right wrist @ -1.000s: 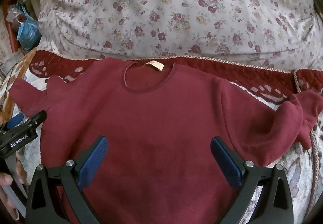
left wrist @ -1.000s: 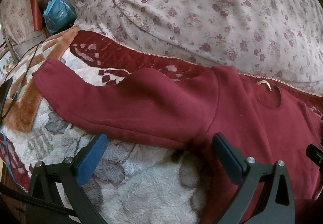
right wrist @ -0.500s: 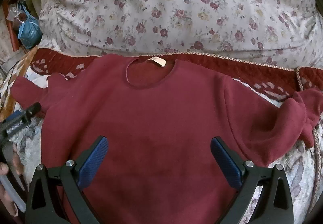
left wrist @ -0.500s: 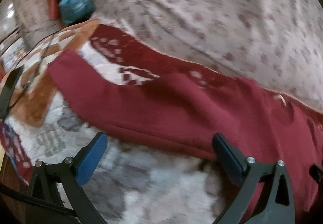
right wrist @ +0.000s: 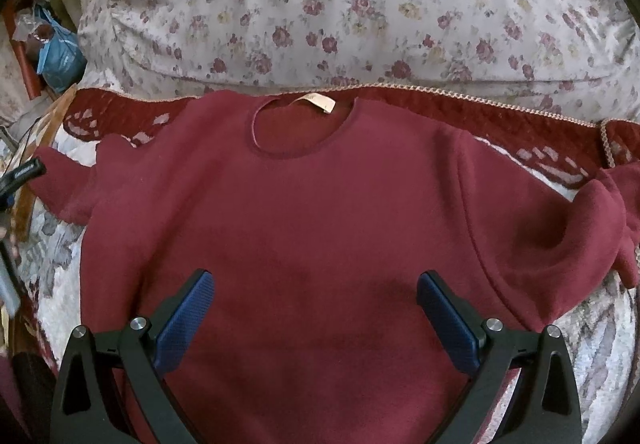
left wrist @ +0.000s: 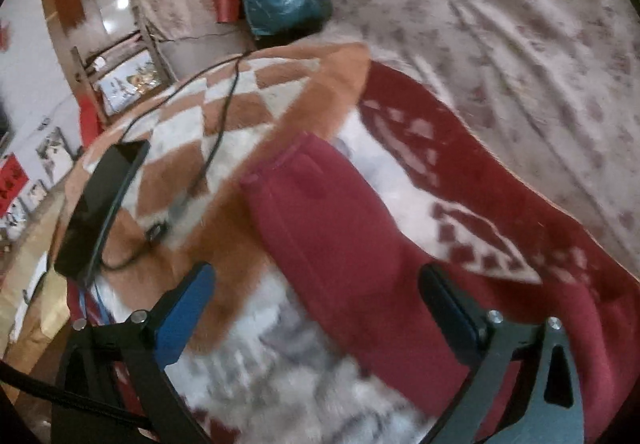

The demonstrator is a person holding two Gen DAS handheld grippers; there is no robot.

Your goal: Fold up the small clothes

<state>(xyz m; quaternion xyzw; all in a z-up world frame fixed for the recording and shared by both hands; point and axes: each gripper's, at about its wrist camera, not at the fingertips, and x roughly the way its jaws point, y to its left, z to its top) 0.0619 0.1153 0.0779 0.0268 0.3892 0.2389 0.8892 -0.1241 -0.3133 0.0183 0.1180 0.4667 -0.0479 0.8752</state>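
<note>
- Left wrist view: left gripper (left wrist: 316, 298) jaws spread wide, nothing between them. It hovers over the sleeve (left wrist: 320, 212) of the maroon sweatshirt, which lies flat on a patterned blanket (left wrist: 224, 116); the cuff end points away from the camera. Frame is motion-blurred. A black phone (left wrist: 100, 204) with a cable lies on the blanket to the left; a blue bag (left wrist: 280, 0) sits further back.
- Right wrist view: right gripper (right wrist: 316, 318) jaws also wide apart, empty, above the sweatshirt (right wrist: 320, 224) body. Garment lies face up, spread flat, collar with tag (right wrist: 318, 102) toward the floral bedding (right wrist: 360, 4), the right-side sleeve bunched.
</note>
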